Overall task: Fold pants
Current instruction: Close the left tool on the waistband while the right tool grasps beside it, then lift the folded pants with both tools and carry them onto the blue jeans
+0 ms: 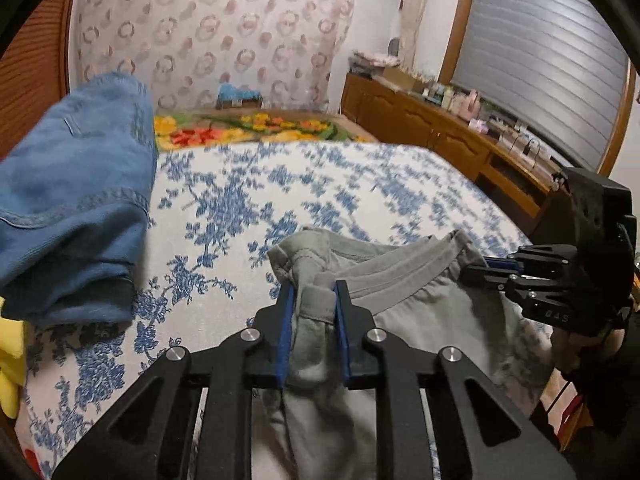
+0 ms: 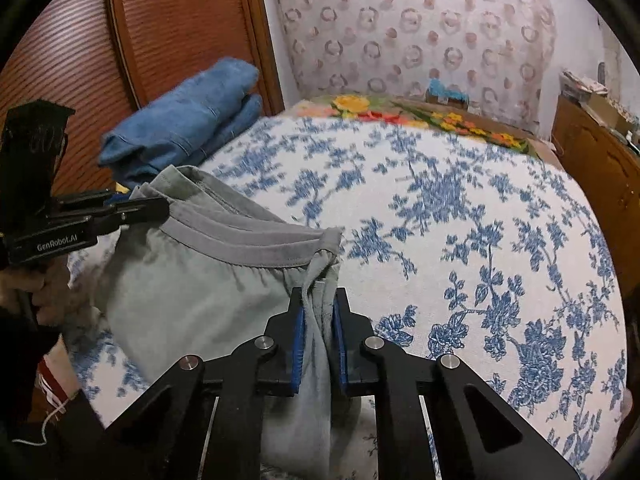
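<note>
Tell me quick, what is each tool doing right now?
Left tool: closed on one end of the grey pants' waistband.
Right tool: closed on the other end of the same waistband.

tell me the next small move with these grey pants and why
Probably lift both tools together: the left tool and right tool each pinch a waistband corner of the grey pants, which still sag on the bed.

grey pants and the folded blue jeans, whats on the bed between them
Nothing: only bare blue-flowered bedspread separates the grey cotton pants from the folded blue denim jeans, clearest in the right wrist view.
</note>
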The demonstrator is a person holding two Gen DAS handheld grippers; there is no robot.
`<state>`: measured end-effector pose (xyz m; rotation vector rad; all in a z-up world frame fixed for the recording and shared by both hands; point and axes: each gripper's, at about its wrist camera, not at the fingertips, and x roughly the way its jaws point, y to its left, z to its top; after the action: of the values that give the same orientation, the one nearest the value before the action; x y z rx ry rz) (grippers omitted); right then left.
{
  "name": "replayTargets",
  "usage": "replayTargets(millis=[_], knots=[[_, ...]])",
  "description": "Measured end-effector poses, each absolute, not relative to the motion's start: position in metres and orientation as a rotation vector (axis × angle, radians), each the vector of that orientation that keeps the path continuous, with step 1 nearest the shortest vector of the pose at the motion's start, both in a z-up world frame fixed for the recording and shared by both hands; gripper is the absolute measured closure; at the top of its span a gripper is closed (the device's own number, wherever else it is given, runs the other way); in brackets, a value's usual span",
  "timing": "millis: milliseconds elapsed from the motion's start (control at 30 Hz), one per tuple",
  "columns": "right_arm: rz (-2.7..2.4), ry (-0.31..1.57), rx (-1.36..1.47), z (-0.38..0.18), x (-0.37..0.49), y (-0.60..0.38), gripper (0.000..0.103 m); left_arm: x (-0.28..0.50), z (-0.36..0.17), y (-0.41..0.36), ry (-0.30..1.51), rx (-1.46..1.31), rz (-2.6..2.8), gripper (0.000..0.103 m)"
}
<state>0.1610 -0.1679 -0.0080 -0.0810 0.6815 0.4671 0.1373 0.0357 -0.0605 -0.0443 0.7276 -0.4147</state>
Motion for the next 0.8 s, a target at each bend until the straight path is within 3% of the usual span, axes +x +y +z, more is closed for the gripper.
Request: replayTargets(millis=[433, 800], knots=[[0.475, 0.526, -0.076, 0.037, 0.122, -0.182, 0.090, 0.109, -0.007, 0.034, 0.580, -0.028, -0.416, 0.084], [0.482, 0.468, -0.121, 0.056, 0.120, -0.180, 0.090, 0.109, 0.007, 0.038, 0.533, -0.017, -0.402, 0.084]])
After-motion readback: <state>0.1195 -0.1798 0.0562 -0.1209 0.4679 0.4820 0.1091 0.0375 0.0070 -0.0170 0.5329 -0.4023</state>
